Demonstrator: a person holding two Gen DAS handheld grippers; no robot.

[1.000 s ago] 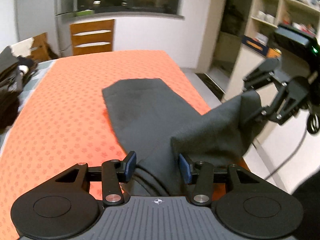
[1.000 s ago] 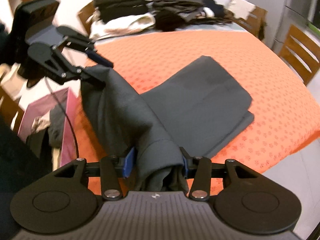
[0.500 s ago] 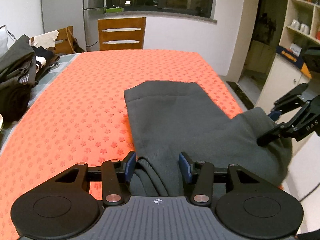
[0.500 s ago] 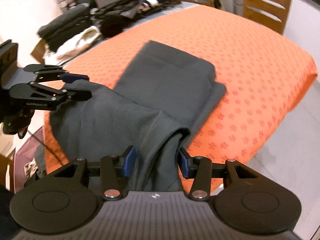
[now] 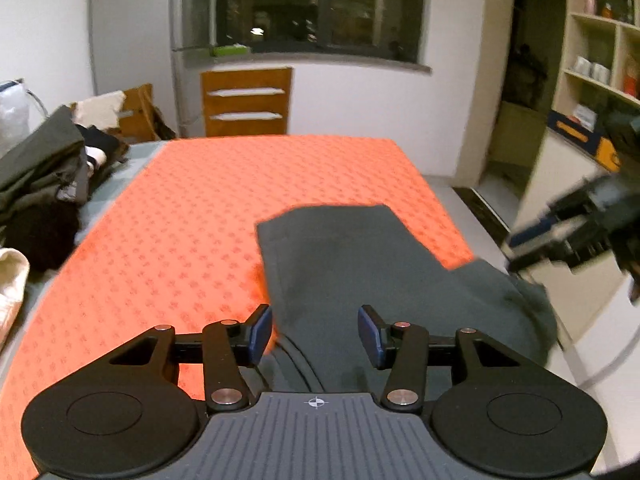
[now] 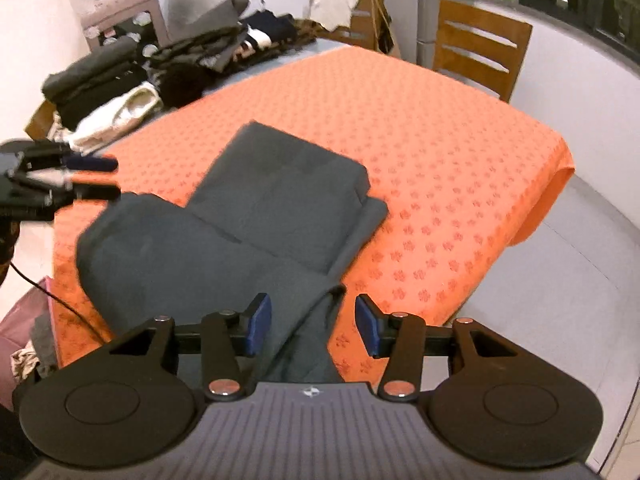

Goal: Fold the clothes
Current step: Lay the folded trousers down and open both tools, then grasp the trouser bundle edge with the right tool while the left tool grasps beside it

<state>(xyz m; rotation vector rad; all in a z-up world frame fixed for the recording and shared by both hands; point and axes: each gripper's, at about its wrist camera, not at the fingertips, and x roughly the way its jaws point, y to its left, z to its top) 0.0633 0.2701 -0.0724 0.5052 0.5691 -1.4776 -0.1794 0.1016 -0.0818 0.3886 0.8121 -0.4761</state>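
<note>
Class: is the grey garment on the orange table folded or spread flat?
Folded: the grey garment lies in stacked layers with stepped edges on the orange table.

My table (image 6: 460, 152), draped in an orange patterned cloth (image 5: 192, 248), carries a dark grey folded garment (image 6: 280, 200) near its edge.

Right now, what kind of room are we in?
Probably a dining room at home: a table with an orange tablecloth, a wooden chair, and piles of clothes waiting to be folded.

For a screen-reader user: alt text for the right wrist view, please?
An open tool hovers over a dark grey garment half folded on an orange tablecloth. The other tool sits at left, clothes piles and a chair behind.
</note>
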